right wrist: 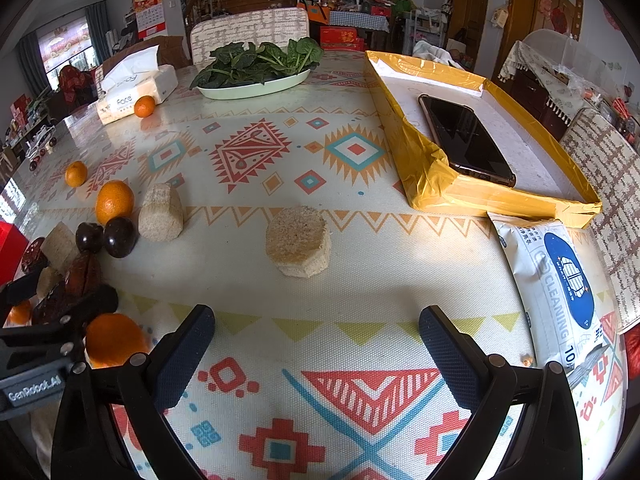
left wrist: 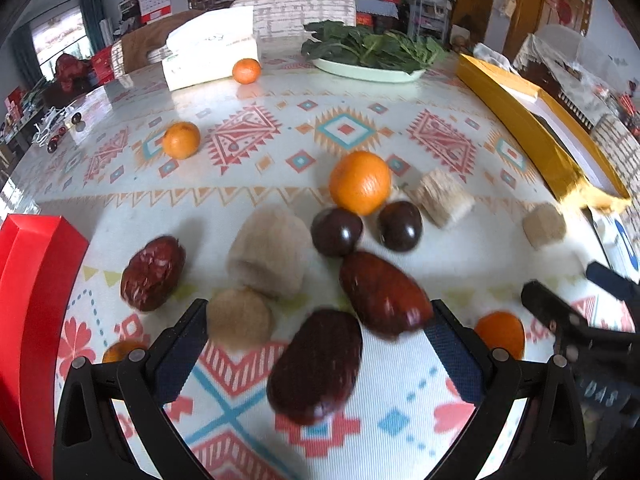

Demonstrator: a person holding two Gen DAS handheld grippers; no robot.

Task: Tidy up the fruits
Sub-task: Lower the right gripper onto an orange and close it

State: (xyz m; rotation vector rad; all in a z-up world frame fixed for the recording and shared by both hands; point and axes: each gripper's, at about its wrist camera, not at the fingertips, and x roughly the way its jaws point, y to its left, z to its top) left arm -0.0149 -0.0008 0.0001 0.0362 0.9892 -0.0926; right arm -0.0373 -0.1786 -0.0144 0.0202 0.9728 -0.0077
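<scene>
The patterned table (right wrist: 248, 152) runs ahead of both tongs. Far ahead and right of the right tongs (right wrist: 316, 356) lies a yellow tray (right wrist: 432, 178) holding a phone (right wrist: 466, 140); a wipes pack (right wrist: 560, 276) sits just nearer on the right. A red box (left wrist: 32, 280) stands at the left edge, beside the left tongs (left wrist: 316, 352).

Both tongs are spread wide and grip nothing. The fruit clusters by the left tongs: one dark date (left wrist: 316, 366) lies between its fingers, a second date (left wrist: 384, 294) just ahead toward the right finger, a third date (left wrist: 152, 272) ahead left. Two plums (left wrist: 368, 228) sit further ahead, side by side, with a big orange (left wrist: 360, 182) just behind them. Beige cakes (left wrist: 270, 256) lie among the fruit; another cake (right wrist: 298, 242) sits alone ahead of the right tongs.
</scene>
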